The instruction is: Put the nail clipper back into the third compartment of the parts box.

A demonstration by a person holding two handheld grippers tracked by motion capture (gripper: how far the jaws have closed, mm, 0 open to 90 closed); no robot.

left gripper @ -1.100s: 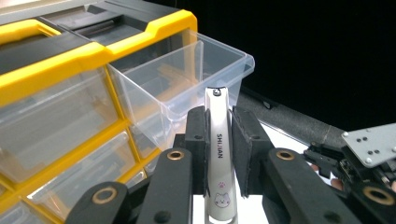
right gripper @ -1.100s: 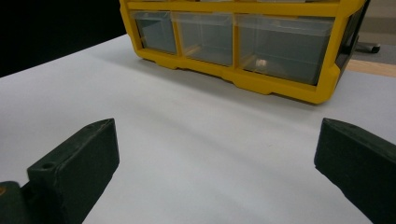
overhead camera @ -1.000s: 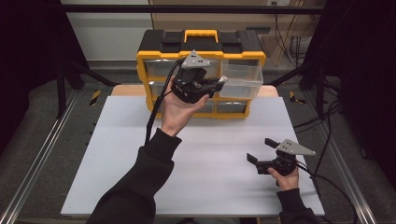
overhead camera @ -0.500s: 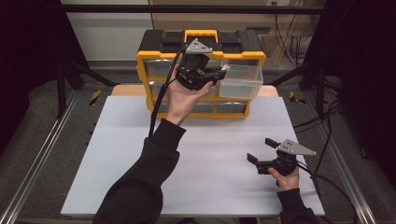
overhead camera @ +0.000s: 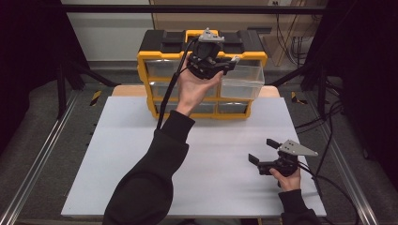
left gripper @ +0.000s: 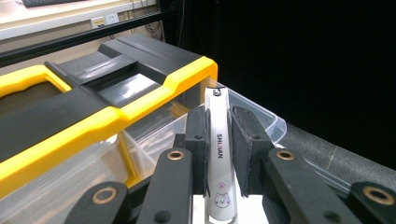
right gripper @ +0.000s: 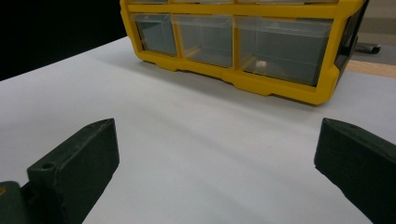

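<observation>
Right gripper (overhead camera: 263,152): it rests low over the surface (overhead camera: 117,154), near the front right corner. The fingers (right gripper: 74,163) are spread wide and nothing is between them.
Surface: a pale sheet, bare in the middle between the two grippers.
Organizer box (overhead camera: 159,61): yellow and black, with clear drawers, it stands at the back edge of the surface, in the middle.
Open drawer (overhead camera: 246,82): a clear drawer on the right side of the box, pulled out toward the front.
Left gripper (overhead camera: 230,63): it is lifted in front of the top of the box, at the open drawer.
Nail clipper (left gripper: 219,154): white, it stands upright between the left fingers (left gripper: 198,144), which are clamped on both its sides, just above the rim of the open drawer.
</observation>
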